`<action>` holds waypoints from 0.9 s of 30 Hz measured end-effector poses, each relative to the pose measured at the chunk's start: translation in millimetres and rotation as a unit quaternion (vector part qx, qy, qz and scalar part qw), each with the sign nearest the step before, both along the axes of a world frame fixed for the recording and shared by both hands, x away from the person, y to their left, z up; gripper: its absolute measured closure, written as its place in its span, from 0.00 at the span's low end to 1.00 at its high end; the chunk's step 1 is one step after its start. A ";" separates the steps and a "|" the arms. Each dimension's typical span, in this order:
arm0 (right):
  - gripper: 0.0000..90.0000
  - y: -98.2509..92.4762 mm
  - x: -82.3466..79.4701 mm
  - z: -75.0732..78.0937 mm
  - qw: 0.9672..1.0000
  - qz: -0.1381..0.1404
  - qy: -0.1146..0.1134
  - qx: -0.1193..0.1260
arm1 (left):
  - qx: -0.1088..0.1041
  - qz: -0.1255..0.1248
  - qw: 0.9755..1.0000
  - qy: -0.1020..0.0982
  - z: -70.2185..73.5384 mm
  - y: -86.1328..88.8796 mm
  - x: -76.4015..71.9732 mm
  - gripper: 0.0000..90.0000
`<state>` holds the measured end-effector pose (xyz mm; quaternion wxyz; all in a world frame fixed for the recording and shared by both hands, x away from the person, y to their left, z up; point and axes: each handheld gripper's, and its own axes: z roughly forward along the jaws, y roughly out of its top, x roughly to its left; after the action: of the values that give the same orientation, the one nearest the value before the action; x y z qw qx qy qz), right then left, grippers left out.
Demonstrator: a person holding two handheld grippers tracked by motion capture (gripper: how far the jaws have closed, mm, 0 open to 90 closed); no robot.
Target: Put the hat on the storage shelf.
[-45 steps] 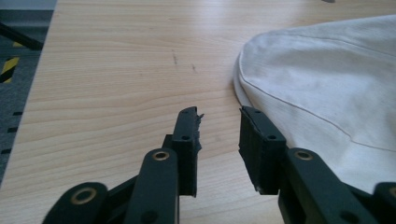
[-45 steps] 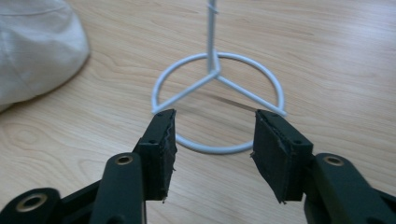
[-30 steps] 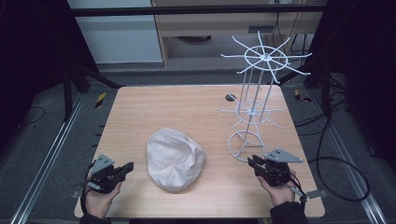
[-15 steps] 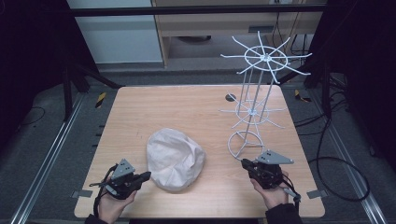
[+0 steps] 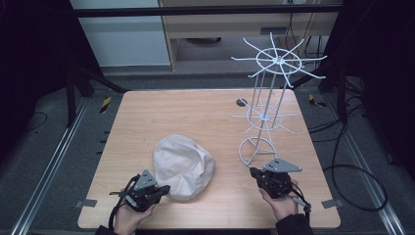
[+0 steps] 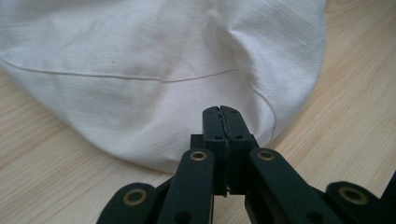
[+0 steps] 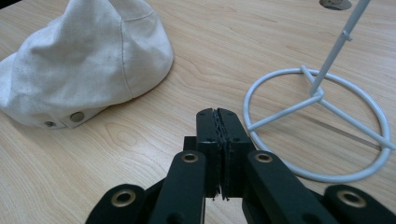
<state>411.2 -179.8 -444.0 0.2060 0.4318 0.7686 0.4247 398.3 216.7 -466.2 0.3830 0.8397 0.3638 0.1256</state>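
A white cloth cap [image 5: 183,166] lies crumpled on the wooden table [image 5: 195,117], front of centre. My left gripper [image 5: 165,188] lies low at the cap's front-left edge, pointing right at it. Its jaws are shut with nothing between them, and its tips [image 6: 220,112] are right up against the cap's fabric [image 6: 140,60]. My right gripper [image 5: 253,172] rests near the front right, pointing left. Its jaws have just closed and stand shut [image 7: 218,114] on nothing. The cap [image 7: 84,56] is some way off its tips, to the left.
A tall white wire rack [image 5: 274,88] with spoked tiers stands at the right, its ring base [image 7: 322,102] just beyond my right gripper. A small dark disc [image 5: 242,102] sits on the table behind it. The table's front edge runs under both hands.
My left gripper has slid right along the table's front, from near the left edge up to the cap. The right gripper has stayed in place and its jaws have closed.
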 end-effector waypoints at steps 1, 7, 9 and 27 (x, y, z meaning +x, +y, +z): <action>0.99 0.0 0.0 0.0 1.000 0.000 0.000 0.000 | 0.000 0.000 1.000 0.000 0.0 0.0 0.0 1.00; 1.00 10.9 2.8 0.3 1.000 0.014 -0.001 0.005 | 0.000 -0.002 1.000 0.000 -1.1 -4.7 -0.4 1.00; 1.00 16.9 4.2 -0.4 1.000 0.021 0.000 0.003 | -0.001 -0.002 1.000 0.000 -1.3 -5.2 -0.7 1.00; 1.00 83.6 37.4 -10.2 0.998 0.063 0.006 0.026 | 0.003 -0.013 1.000 -0.007 -3.8 -22.3 -3.9 1.00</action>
<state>448.6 -96.2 -454.2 0.1634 0.3902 0.7840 0.4542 394.3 194.4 -470.0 0.3844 0.8446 0.3500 0.1281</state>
